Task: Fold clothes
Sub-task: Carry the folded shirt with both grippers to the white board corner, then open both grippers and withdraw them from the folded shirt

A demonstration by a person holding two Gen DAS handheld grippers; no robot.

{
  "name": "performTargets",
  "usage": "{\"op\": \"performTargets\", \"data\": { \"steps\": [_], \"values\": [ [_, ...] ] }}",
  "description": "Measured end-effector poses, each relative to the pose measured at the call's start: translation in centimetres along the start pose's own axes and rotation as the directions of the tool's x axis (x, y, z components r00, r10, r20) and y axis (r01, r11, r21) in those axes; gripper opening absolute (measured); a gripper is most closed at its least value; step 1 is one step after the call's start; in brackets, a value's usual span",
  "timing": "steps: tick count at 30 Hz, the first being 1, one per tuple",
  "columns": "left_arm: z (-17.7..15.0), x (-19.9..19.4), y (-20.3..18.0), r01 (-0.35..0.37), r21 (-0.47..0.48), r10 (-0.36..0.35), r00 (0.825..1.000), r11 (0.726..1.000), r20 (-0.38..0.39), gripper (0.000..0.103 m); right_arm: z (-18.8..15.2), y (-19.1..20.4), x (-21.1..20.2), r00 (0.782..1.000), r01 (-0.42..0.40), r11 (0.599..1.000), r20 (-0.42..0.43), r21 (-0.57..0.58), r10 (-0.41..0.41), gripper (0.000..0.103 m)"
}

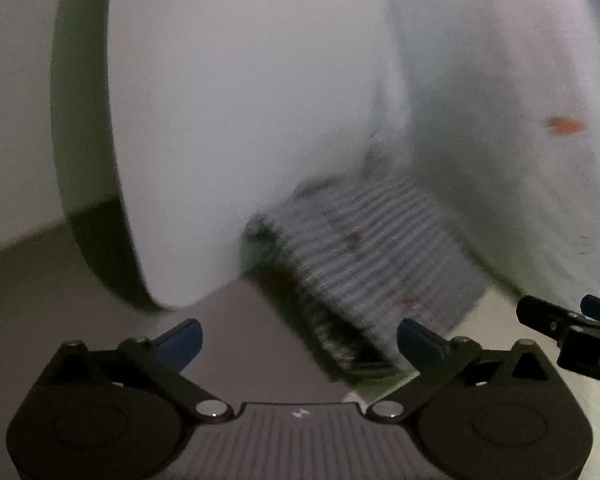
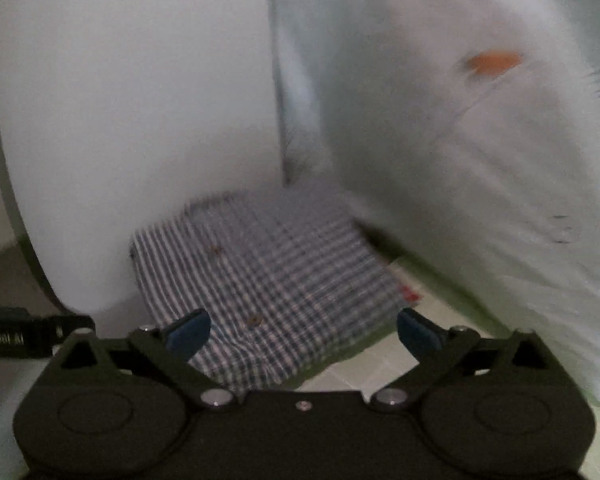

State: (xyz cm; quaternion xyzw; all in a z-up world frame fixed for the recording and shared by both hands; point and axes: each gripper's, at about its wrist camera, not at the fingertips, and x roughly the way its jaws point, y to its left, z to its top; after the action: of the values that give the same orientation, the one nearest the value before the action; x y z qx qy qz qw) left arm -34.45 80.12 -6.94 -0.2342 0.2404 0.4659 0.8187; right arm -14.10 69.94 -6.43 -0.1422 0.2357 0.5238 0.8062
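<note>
Both tools stand wide apart with nothing between their blue pads: my left tool (image 1: 300, 344) and my right tool (image 2: 304, 334) each hang clear of the cloth. Just beyond them I see the folded checked shirt (image 2: 268, 276), blue and white, lying flat on a pale surface (image 2: 384, 364) that I cannot identify through the blur. From the left wrist the right tool shows to the shirt's right. Behind the shirt rises a white wall (image 2: 140, 120), and to the shirt's right a white panel bearing an orange mark (image 2: 494, 62).
</note>
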Motion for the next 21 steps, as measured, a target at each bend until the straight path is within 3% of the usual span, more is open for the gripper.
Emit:
{"op": "performTargets", "data": {
  "steps": [5, 8, 12, 17, 21],
  "values": [
    [-1.3, -8.2, -2.0, 0.088, 0.059, -0.095, 0.988, 0.994, 0.121, 0.103, -1.4, -0.4, -10.2, 0.988, 0.087, 0.99, 0.119, 0.107, -0.1, 0.102],
    [-2.4, -12.4, -3.4, 0.13, 0.072, -0.141, 0.976, 0.989, 0.168, 0.103, -2.7, -0.5, -15.3, 0.977, 0.12, 0.987, 0.161, 0.108, -0.136, 0.103],
    [-4.6, -16.7, -5.1, 0.167, 0.022, -0.168, 0.968, 0.986, 0.184, 0.103, -4.1, -0.9, -19.6, 0.982, 0.118, 0.989, 0.135, 0.09, -0.13, 0.103],
    [-7.3, -20.2, -7.2, 0.094, 0.015, -0.096, 0.987, 0.995, 0.131, 0.103, -7.0, -1.1, -23.8, 0.987, 0.148, 0.985, 0.056, 0.092, -0.153, 0.103],
    [-10.0, -22.5, -7.7, 0.07, 0.043, -0.074, 0.993, 0.997, 0.087, 0.103, -9.8, -1.2, -26.6, 0.992, 0.125, 0.988, 0.002, 0.088, -0.125, 0.103]
  ]
}}
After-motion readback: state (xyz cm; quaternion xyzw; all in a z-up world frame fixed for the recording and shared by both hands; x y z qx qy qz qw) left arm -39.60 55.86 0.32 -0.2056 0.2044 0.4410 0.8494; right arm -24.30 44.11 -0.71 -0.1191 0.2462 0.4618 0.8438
